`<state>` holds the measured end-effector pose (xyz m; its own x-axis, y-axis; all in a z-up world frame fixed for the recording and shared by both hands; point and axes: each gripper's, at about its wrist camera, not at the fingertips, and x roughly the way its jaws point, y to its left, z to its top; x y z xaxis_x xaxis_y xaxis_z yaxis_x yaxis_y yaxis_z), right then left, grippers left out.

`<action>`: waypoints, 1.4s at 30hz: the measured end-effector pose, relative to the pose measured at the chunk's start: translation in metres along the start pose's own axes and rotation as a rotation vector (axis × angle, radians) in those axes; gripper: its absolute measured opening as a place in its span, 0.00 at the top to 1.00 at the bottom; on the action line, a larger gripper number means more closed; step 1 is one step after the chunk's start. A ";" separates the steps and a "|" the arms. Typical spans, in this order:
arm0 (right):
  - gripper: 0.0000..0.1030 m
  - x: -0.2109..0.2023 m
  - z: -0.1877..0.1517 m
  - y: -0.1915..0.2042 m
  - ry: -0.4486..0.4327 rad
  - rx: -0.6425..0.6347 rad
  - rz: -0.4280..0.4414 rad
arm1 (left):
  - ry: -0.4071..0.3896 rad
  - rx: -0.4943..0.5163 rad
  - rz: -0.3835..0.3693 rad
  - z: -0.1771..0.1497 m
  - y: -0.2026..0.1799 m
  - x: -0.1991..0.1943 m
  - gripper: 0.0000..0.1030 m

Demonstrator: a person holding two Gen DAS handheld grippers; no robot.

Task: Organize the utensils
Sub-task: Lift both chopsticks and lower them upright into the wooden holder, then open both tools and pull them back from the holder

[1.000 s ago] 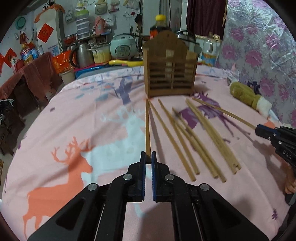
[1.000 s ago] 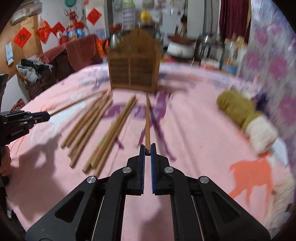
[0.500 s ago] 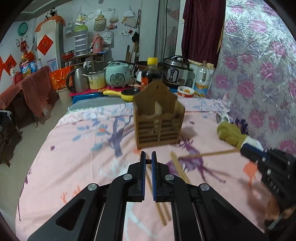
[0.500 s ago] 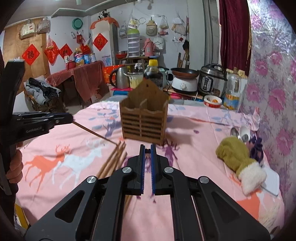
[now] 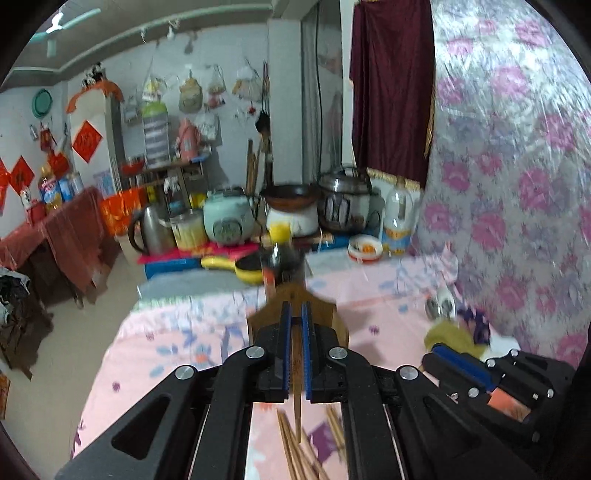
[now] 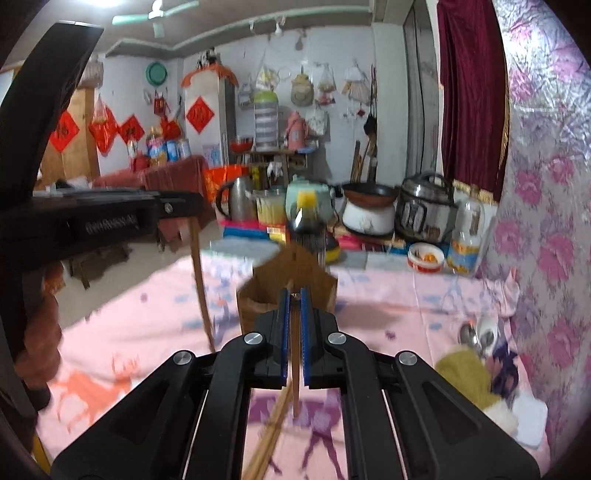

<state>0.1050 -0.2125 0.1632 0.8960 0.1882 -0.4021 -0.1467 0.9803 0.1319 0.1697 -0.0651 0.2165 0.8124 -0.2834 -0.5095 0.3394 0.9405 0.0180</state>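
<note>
Chopsticks: left hand-held gripper (image 5: 294, 350) clamping one chopstick (image 5: 296, 406), hanging down above pink worktop (image 5: 177, 339). Right hand-held gripper (image 6: 291, 332) clamping second chopstick (image 6: 295, 387), likewise dangling. Loose chopsticks (image 5: 295, 450) lying on worktop below. Wooden holder (image 6: 291, 284) standing just beyond, upright.

Both fisheye views are evenly lit by a ceiling lamp (image 6: 110, 3) that glares white. The edges bend and go dark. Motion blur smears the floral wall covering (image 5: 517, 155) and pink tablecloth (image 6: 388, 295).
</note>
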 end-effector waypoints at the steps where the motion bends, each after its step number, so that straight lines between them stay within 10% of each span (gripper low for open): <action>1: 0.94 0.003 0.011 0.000 -0.032 0.013 0.004 | -0.027 -0.011 0.015 0.010 0.000 0.002 0.94; 8: 0.94 0.031 0.050 -0.006 -0.228 0.067 -0.077 | -0.259 -0.104 0.108 0.042 0.024 0.020 0.94; 12: 0.94 0.058 0.048 -0.012 -0.247 0.096 -0.098 | -0.262 -0.174 0.081 0.032 0.041 0.050 0.94; 16: 0.92 0.096 0.032 -0.021 -0.122 0.086 -0.070 | -0.142 -0.209 -0.005 0.000 0.049 0.094 0.92; 18: 0.83 0.101 0.023 -0.026 -0.088 0.100 -0.080 | -0.076 -0.238 -0.027 -0.018 0.056 0.106 0.54; 21: 0.75 0.089 0.012 -0.037 -0.088 0.127 -0.077 | -0.105 -0.273 0.040 -0.038 0.066 0.095 0.25; 30: 0.17 0.028 -0.032 -0.033 -0.129 0.140 -0.149 | -0.066 -0.315 0.133 -0.095 0.081 0.042 0.05; 42: 0.06 0.004 -0.126 -0.008 0.059 -0.018 -0.182 | 0.230 -0.193 0.185 -0.210 0.085 0.030 0.05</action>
<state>0.0572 -0.2120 0.0465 0.8824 0.0100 -0.4704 0.0081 0.9993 0.0363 0.1232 0.0454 0.0217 0.7164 -0.0762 -0.6935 0.0832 0.9963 -0.0236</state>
